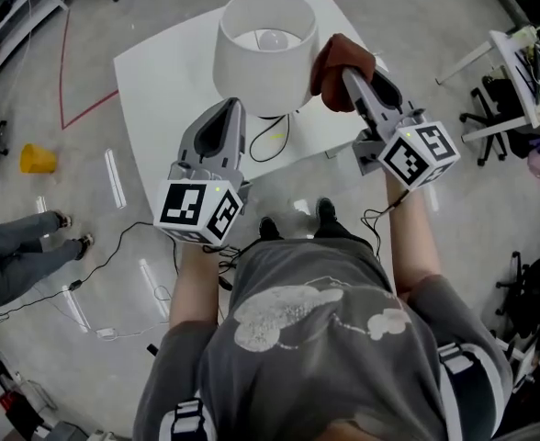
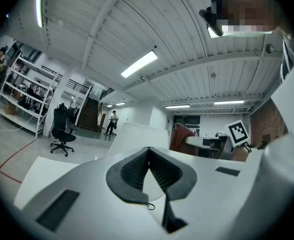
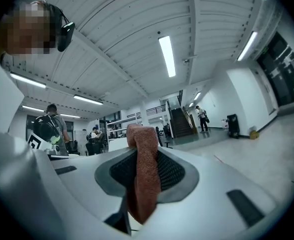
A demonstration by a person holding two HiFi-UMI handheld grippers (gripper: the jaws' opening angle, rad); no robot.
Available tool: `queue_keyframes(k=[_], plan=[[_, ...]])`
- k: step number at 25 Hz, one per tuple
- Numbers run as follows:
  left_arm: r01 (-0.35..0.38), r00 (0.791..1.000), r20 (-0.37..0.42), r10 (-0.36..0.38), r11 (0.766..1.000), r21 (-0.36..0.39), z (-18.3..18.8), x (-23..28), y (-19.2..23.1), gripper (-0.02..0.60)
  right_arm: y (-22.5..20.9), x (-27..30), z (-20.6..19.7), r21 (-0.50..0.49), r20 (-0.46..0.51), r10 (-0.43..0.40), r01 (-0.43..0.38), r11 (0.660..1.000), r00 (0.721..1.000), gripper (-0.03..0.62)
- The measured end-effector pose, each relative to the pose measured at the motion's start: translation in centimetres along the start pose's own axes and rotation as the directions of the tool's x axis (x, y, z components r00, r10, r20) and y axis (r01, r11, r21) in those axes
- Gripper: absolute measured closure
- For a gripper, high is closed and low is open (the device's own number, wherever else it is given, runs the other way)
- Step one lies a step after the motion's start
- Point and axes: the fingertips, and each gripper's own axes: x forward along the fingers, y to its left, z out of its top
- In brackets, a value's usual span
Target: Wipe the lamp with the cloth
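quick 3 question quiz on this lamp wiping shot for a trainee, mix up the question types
1. Multiple choice: what does the right hand-held gripper clamp? A a sponge; B a reddish-brown cloth; C nothing.
2. True or false: the shade of the lamp is black.
3. Fill in the blank: the jaws of the left hand-held gripper are ____, with nothing between them.

Key: 1 B. 2 false, the shade is white. 3 shut.
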Motion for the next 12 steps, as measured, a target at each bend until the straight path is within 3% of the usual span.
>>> queue_keyframes(k=[6,12], plan=[[-0.09,0.996,0.027,0.089,0.996,0.027,0.9,1.4,-0.3,0.574,-1.8,3.3,1.6,-0.007,0.01,0.128,-0.128,0.992,0.992,0.503],[-0.234,0.971,0.052,0.232,0.971,0.042,0.3,2.5,-1.2,0.574,-3.3,5.8,-0.5,0.039,-0.05,0.294,-0.293,0.955,0.954,0.503]])
